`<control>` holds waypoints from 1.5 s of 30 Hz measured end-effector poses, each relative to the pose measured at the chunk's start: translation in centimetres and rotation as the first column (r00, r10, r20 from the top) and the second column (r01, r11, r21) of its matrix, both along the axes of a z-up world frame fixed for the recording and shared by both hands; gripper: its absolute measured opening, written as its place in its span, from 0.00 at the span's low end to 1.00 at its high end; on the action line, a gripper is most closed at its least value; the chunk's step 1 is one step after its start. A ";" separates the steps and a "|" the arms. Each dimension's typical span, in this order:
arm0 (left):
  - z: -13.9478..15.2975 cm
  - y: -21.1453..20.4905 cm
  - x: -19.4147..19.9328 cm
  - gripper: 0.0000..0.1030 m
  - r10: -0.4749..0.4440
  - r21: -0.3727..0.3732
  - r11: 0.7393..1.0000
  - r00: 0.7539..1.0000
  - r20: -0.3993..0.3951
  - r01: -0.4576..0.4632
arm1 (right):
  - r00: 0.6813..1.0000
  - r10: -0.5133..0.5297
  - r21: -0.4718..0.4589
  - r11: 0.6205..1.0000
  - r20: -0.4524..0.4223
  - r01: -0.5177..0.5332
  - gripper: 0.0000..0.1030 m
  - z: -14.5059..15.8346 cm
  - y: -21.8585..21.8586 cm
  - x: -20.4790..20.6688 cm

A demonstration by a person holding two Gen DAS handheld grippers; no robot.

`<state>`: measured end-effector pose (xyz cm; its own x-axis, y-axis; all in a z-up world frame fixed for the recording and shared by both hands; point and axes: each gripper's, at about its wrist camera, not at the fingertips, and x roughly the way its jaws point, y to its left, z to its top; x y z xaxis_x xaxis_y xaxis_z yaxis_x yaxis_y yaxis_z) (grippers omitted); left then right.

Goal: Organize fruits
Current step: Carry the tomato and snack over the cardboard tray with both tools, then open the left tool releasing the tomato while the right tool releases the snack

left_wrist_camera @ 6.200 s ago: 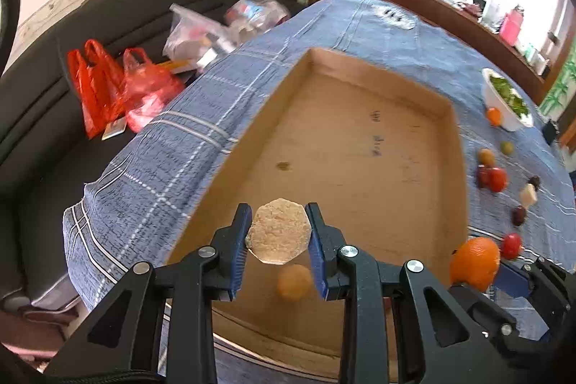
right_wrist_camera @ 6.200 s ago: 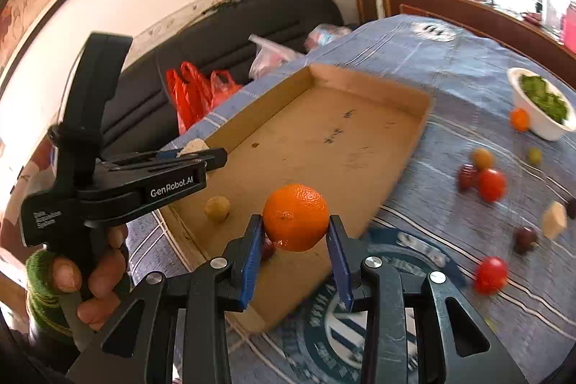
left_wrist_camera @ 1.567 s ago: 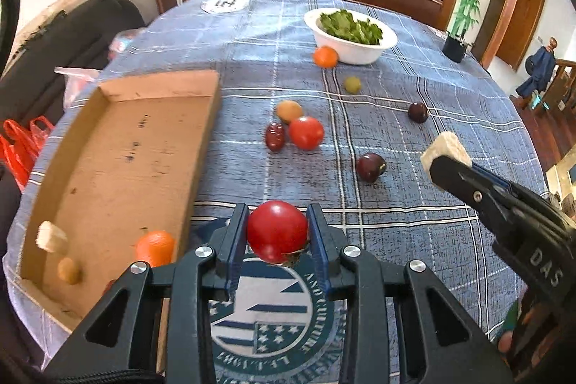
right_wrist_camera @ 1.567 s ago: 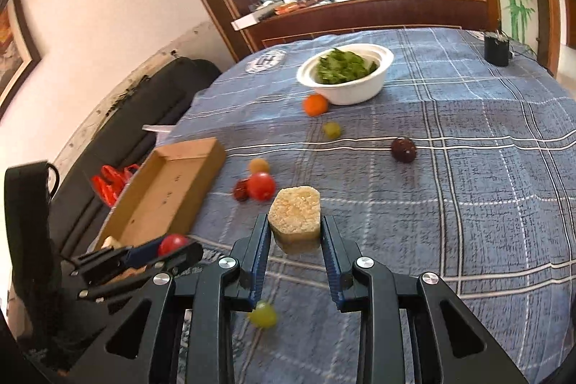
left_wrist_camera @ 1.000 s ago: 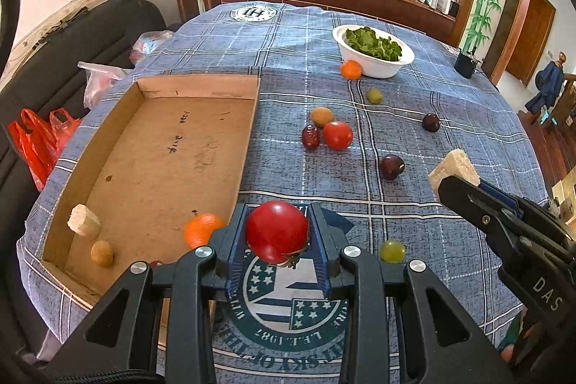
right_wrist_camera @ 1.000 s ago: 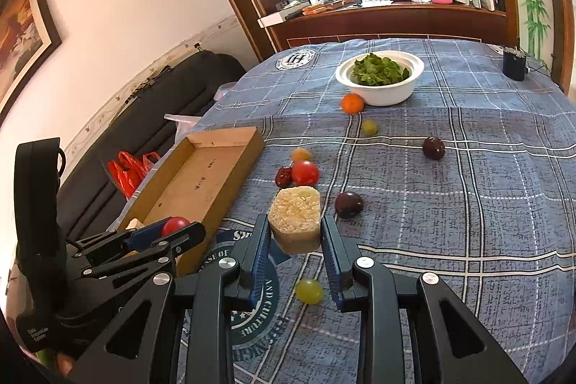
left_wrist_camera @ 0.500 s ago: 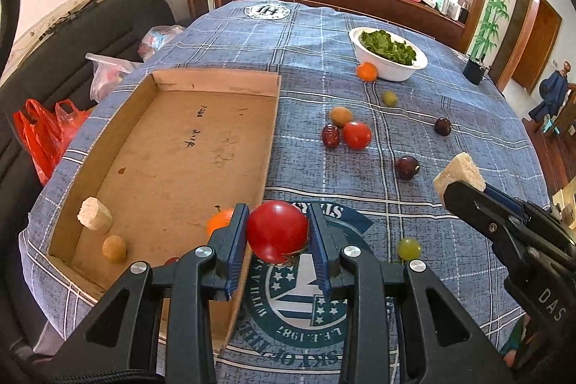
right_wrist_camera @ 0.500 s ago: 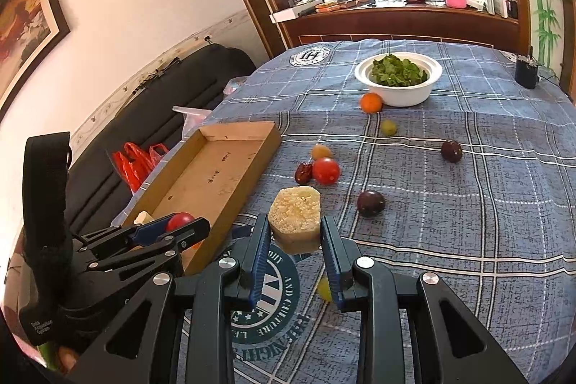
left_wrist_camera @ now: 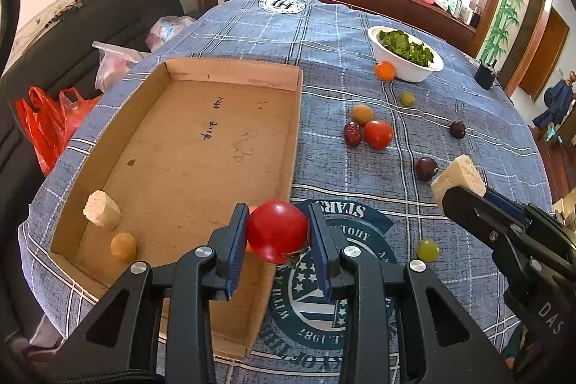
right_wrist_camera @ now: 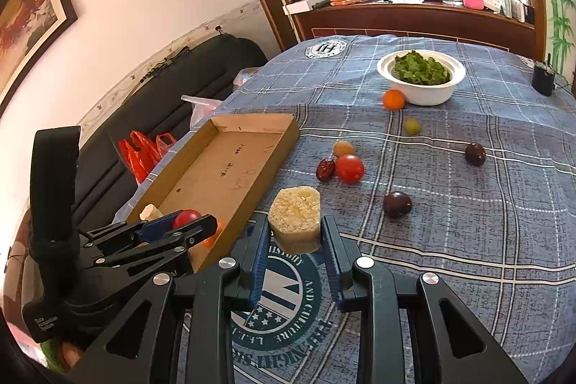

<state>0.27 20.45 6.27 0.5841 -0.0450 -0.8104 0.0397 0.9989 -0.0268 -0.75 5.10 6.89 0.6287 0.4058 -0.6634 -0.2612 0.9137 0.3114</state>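
Blue plaid cloth [left_wrist_camera: 252, 24] covers our round table, with a dark sofa behind and a sunlit window ledge beyond.

Through the left wrist camera, our left gripper [left_wrist_camera: 277, 234] is clamped on a red tomato [left_wrist_camera: 277, 231], both blue pads pressing its flanks. The tomato is round, so it has no long axis to speak of; its green calyx faces down and toward us. It hangs right over the near right wall of the cardboard tray [left_wrist_camera: 295, 117], and the open tray floor lies ahead and to the left of the fingers. That is the relation the drop turns on, we judge: a short carry left and forward puts it clear of the wall. On the tray floor we see a pale cut chunk [left_wrist_camera: 101, 212], a small brown fruit [left_wrist_camera: 123, 246], and an orange sliver of fruit just behind the left pad. Loose fruit is scattered over the cloth to the right, and our right gripper [left_wrist_camera: 459, 184] juts in from that side.

Through the right wrist camera, our right gripper [right_wrist_camera: 295, 236] is clamped on a pale cut block [right_wrist_camera: 295, 218], its grainy cut face turned up and away, its longer axis roughly upright between the pads. The tray [right_wrist_camera: 284, 141] lies to the left of these fingers, well apart, and the left gripper [right_wrist_camera: 190, 222] with its tomato [right_wrist_camera: 185, 217] sits at the tray's near end. We judge the left hand the nearer one.
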 end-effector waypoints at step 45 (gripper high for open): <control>-5.2 9.7 4.8 0.30 0.164 0.073 0.985 0.975 -0.147 -0.155 | 0.943 0.288 -0.129 0.942 -0.169 -0.311 0.27 -6.5 16.2 10.5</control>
